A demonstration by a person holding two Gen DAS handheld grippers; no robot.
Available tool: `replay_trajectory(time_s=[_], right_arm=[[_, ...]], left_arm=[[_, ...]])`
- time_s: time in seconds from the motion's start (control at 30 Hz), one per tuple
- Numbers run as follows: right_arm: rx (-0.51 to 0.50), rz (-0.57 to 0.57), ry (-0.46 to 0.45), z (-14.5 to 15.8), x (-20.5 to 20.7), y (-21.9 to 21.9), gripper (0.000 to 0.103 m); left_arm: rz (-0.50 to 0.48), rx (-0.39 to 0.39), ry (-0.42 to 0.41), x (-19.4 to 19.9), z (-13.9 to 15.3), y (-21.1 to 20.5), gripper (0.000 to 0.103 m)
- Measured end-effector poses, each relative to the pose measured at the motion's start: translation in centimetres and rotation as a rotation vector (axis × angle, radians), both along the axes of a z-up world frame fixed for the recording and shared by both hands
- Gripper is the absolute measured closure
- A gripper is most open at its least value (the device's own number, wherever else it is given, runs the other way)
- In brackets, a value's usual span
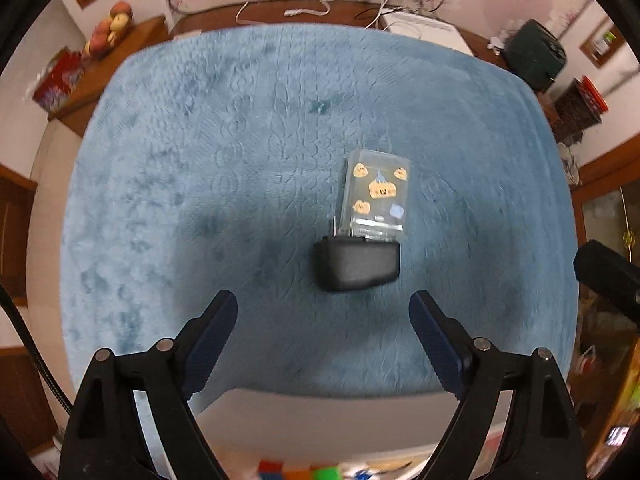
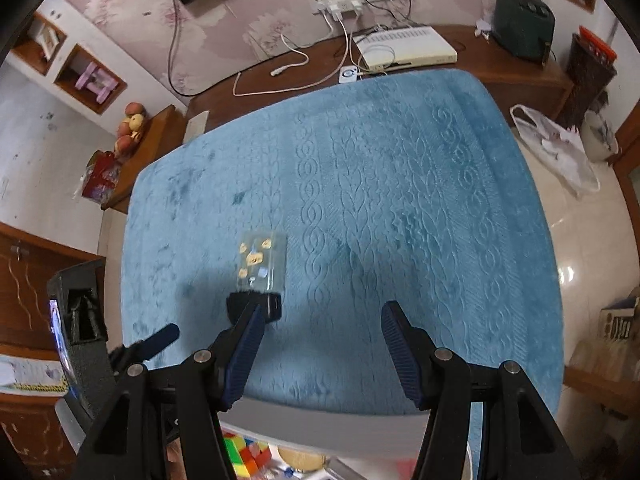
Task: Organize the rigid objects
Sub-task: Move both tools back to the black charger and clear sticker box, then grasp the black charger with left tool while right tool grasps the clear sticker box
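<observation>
Lying beyond the left gripper's (image 1: 323,308) parted fingers: black charger (image 1: 357,265).

even indoor light, a soft shadow pooling on the plush blue embossed blanket (image 1: 200,184) — glare on the glossy pale floor tiles (image 2: 576,248). strong fisheye bending at the edges; the left view is slightly motion-blurred.

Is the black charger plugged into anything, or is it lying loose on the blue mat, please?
Loose. The black charger lies flat on the blue mat, its prongs bare, one end against the clear box.
</observation>
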State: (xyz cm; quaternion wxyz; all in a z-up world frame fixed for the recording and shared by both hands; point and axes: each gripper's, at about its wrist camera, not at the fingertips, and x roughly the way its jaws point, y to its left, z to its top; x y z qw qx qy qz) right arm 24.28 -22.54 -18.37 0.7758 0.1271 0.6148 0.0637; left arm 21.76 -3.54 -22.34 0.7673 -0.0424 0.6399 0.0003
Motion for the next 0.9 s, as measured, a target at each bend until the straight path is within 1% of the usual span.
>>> replay_trajectory(time_s=[0.13, 0.33, 0.5, 0.67, 0.83, 0.87, 0.9], right_arm=[[0.014, -0.010, 0.028, -1.2, 1.0, 0.1, 0.042], [0.035, -0.013, 0.064, -2.6, 2.1, 0.6, 0.042], [0.040, -0.006, 0.078, -3.2, 2.8, 1.2, 0.042], [0.034, 0.004, 0.095, -3.9, 3.2, 2.0, 0.042], [0.032, 0.000, 0.108, -4.5, 3.5, 2.1, 0.042], [0.031, -0.001, 0.110, -4.6, 3.6, 2.1, 0.042], [0.030, 0.001, 0.114, -4.8, 3.6, 2.2, 0.042]], left_arm=[[0.028, -0.008, 0.044, 1.1, -1.6, -0.2, 0.013], [0.055, -0.002, 0.077, 1.8, -3.3, -0.5, 0.013], [0.071, -0.021, 0.092, 2.3, -4.0, -0.5, 0.013], [0.054, 0.001, 0.093, 2.4, -4.4, -0.9, 0.014], [0.062, -0.009, 0.117, 2.9, -5.4, -1.2, 0.014], [0.066, -0.016, 0.123, 2.9, -5.6, -1.1, 0.014], [0.071, -0.026, 0.128, 2.9, -5.8, -1.1, 0.017]])
